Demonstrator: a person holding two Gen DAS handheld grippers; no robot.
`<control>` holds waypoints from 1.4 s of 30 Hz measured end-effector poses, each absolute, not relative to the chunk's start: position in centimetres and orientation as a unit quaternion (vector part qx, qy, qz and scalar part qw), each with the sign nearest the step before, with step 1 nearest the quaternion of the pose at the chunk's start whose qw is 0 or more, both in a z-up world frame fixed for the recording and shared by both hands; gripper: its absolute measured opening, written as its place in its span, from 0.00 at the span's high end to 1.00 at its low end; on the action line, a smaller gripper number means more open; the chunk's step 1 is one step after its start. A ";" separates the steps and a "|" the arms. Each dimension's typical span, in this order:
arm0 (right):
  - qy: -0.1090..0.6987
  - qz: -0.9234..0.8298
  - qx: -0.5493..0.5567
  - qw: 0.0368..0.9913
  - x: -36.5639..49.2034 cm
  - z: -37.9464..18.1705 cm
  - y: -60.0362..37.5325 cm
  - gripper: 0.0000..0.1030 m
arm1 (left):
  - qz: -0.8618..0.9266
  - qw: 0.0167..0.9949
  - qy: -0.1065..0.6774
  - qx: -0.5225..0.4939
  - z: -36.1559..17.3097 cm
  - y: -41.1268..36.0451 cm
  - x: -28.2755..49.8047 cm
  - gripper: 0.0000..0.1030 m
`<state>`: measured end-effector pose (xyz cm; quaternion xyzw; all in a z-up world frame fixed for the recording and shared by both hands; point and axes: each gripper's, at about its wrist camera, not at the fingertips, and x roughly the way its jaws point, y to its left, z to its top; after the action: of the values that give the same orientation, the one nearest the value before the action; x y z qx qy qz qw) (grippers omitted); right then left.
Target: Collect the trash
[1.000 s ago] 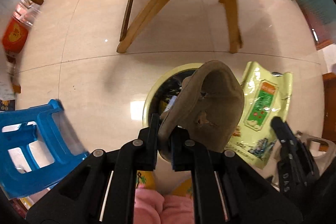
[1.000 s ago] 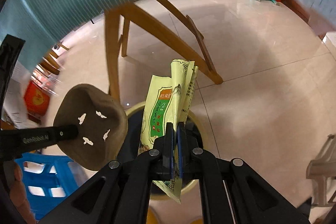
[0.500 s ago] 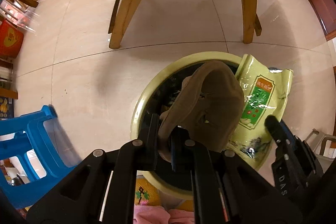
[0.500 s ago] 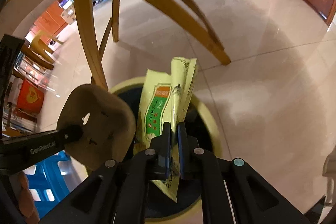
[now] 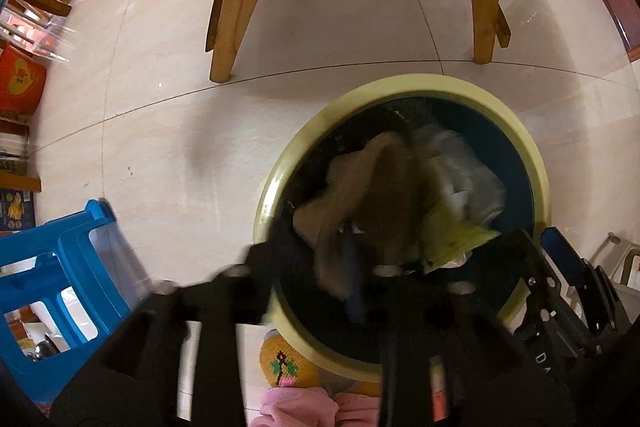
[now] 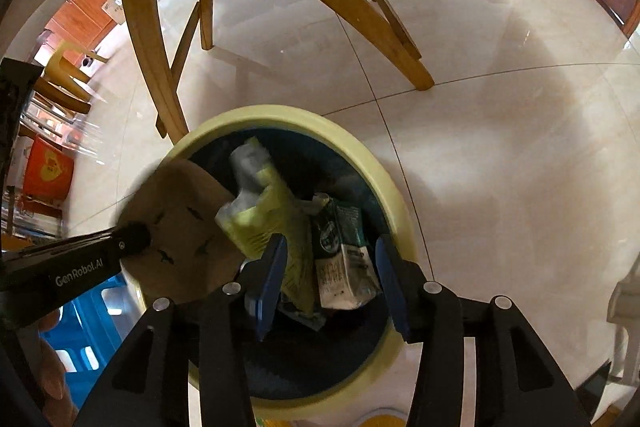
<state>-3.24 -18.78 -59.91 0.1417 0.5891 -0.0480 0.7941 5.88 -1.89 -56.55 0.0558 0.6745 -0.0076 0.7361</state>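
Two grippers hang over a round bin (image 6: 394,211) with a pale yellow rim and a dark liner, standing on a glossy tiled floor (image 6: 500,131) beside the wooden legs (image 6: 140,27) of a piece of furniture. On the right gripper (image 6: 330,277), the blue-padded jaws are opening and stand apart above the bin's mouth; nothing is pressed between the pads. Below them a yellow-green snack wrapper (image 6: 276,219) lies blurred inside the bin, touching a green and white carton (image 6: 344,259) that rests among the other rubbish. From the left wrist view, the left gripper (image 5: 316,267) is smeared by motion, its jaws opening as well, with a brown paper pulp tray (image 5: 372,203) between and beyond the fingers, seemingly loose rather than clamped, over the bin's opening; whether a finger is touching it cannot be told through the blur. The wrapper (image 5: 456,227) shows there just right of the tray, lying on crumpled pale plastic (image 5: 468,175). A blue plastic stool (image 5: 52,275) stands on the floor to the left of the bin, and a red box (image 5: 18,83) sits farther off at the edge.
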 end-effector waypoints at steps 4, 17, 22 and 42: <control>0.590 -0.049 0.139 0.794 -3.9 -59.1 -18.6 0.54 | -0.005 0.745 0.663 0.065 -55.4 -1.7 5.5 0.38; 0.588 -0.031 0.122 0.799 -5.6 -53.7 -16.7 0.54 | 0.000 0.746 0.664 0.048 -49.8 0.2 3.5 0.38; 0.588 -0.015 0.116 0.800 -5.8 -50.1 -15.3 0.54 | -0.002 0.748 0.662 0.037 -46.0 0.8 2.6 0.38; 0.576 0.006 0.130 0.807 -7.0 -29.8 -15.1 0.54 | -0.019 0.791 0.611 0.002 -24.8 1.4 -0.5 0.38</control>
<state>-6.96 -15.14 -29.79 0.1298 0.5759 0.0062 0.8072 -0.51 1.35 -24.83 0.0016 0.6113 -0.0195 0.7912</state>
